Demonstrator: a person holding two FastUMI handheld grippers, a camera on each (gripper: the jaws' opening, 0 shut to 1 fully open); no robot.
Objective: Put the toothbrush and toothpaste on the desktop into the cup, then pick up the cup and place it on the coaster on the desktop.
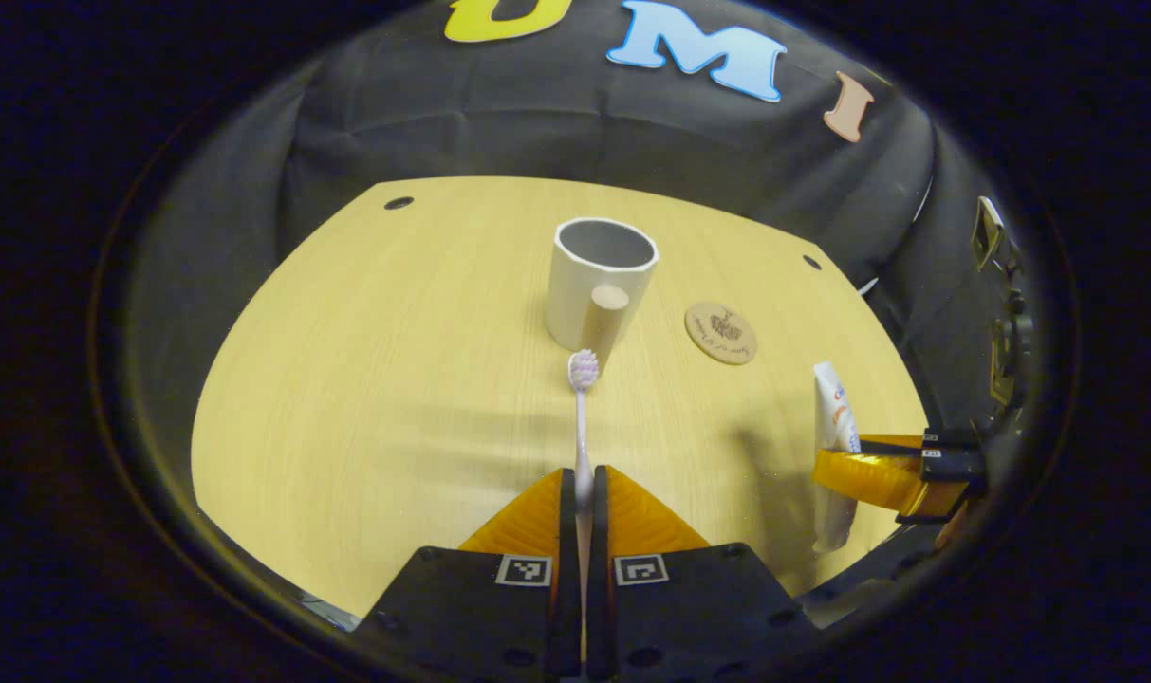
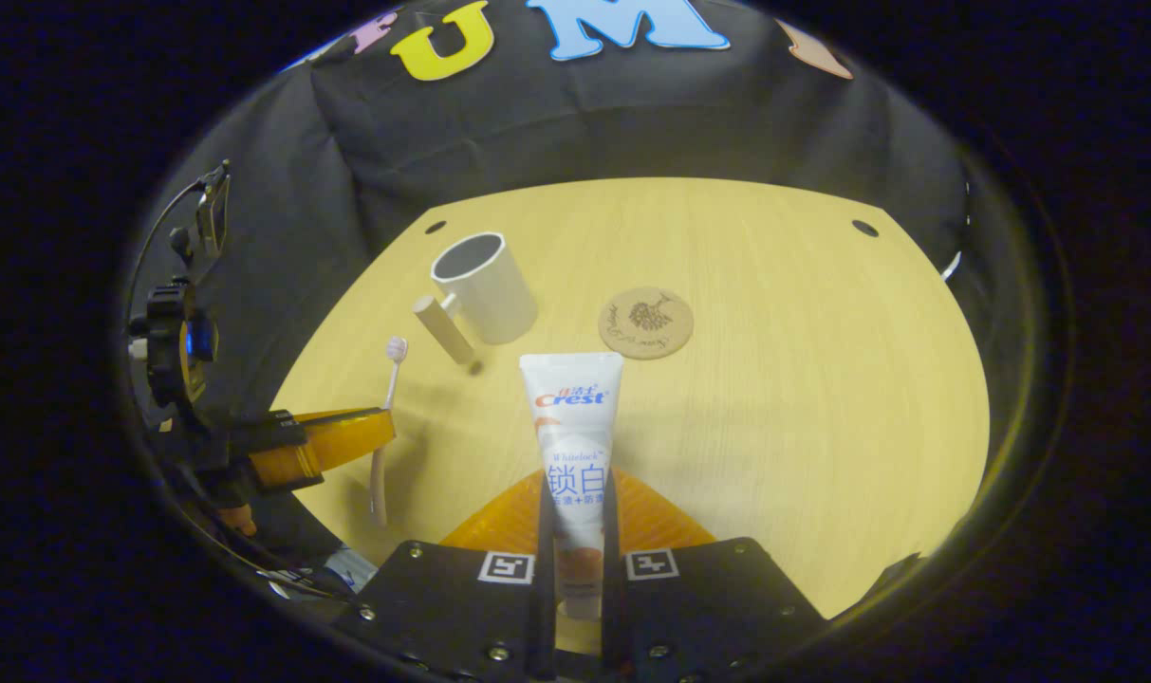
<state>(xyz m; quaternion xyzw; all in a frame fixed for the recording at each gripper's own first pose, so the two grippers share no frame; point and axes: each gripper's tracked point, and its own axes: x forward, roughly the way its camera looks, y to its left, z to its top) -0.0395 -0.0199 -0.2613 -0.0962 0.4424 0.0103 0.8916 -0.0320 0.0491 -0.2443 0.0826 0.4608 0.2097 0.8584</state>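
At frame centre, left gripper view: cup [image 1: 602,296] upright on the bench [image 1: 366,379], mouth open, straight ahead of the left tool [image 1: 584,486].
Left tool: clenched on toothbrush [image 1: 583,417], handle between the fingers, bristle head pointing forward at the cup.
Right tool [image 2: 580,493]: clenched on toothpaste [image 2: 575,427], tube's long axis running forward, flat end up-frame.
Cup from right tool: up and left of frame [image 2: 485,285], handle [image 2: 445,329] toward the camera.
Coaster [image 2: 645,323]: just right of cup, bare.
Nearer: judged the left tool, brush already lined up; needs lifting and tipping head-down over the rim.
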